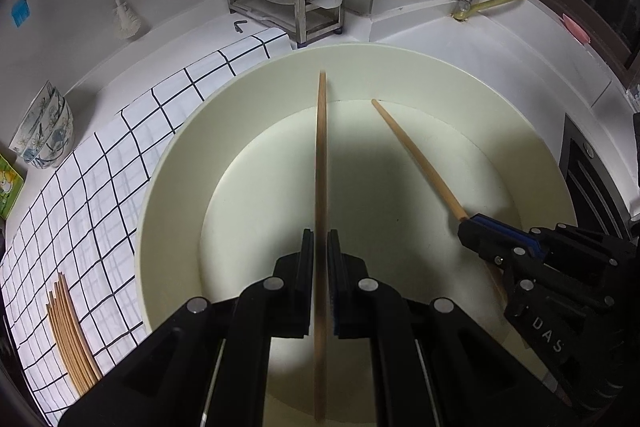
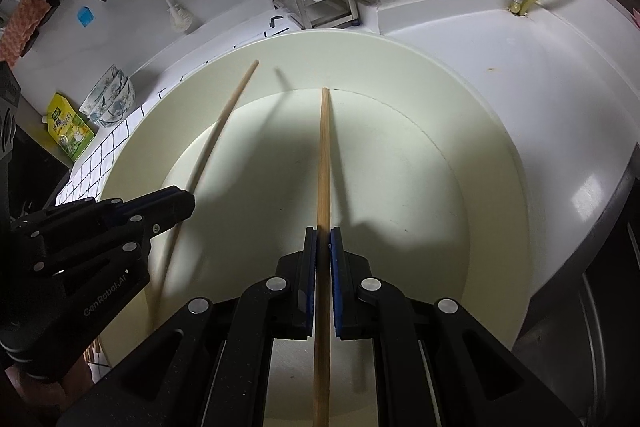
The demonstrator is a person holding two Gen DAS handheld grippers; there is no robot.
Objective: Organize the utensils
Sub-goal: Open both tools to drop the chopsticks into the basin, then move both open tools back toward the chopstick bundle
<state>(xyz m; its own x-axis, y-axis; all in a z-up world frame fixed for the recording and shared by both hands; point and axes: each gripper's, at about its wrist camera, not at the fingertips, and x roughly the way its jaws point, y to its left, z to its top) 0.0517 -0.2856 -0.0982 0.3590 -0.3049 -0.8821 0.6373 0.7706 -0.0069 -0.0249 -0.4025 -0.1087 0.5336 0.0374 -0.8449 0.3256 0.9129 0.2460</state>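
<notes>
Left gripper [image 1: 320, 239] clamps one chopstick [image 1: 321, 155] above the cream basin [image 1: 168, 155], right gripper [image 2: 324, 235], lettered "DAS", clamps another chopstick [image 2: 324, 155], spare chopsticks [image 1: 70, 339] left of the basin.

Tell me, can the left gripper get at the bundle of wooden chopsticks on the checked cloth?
Probably not yet: the left gripper is shut on a wooden chopstick over the cream basin; the bundle lies uncovered beside it.
</notes>
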